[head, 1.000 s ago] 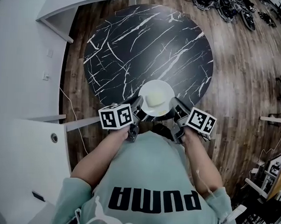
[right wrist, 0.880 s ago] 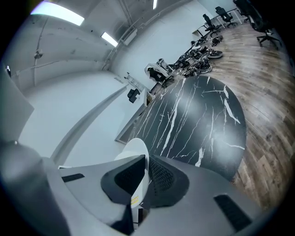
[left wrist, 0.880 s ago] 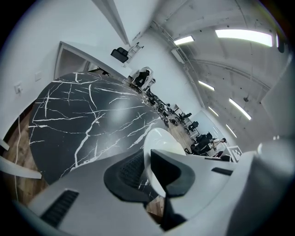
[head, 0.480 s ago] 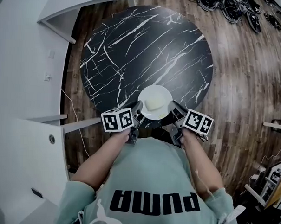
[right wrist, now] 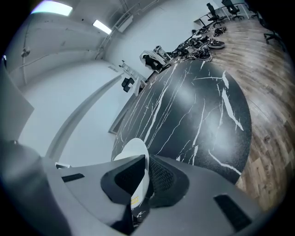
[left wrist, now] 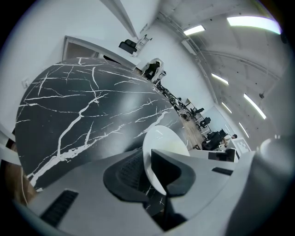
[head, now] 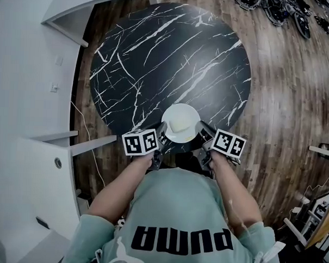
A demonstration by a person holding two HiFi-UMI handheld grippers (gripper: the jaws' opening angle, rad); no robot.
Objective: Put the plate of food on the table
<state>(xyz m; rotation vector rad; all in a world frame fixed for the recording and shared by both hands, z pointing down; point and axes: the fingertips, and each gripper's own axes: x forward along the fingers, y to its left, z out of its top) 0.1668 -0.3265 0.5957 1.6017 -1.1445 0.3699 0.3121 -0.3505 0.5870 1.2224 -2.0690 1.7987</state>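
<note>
The left gripper (head: pixel 161 138) and right gripper (head: pixel 202 133) clamp opposite rims of the white plate (head: pixel 181 108) of pale food (head: pixel 181 125), at the marble table's (head: pixel 168 52) near edge.

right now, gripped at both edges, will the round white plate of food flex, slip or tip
Likely stiff: the round white plate spans left tongs and right tongs without sagging. Its glossy rim looks slippery; uneven lowering might slide the pale food.

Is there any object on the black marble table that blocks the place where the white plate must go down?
Nothing visible does. The round black marble table shows no objects near the white plate of pale food, which the left gripper and right gripper clamp by opposite rims at its near edge.
</note>
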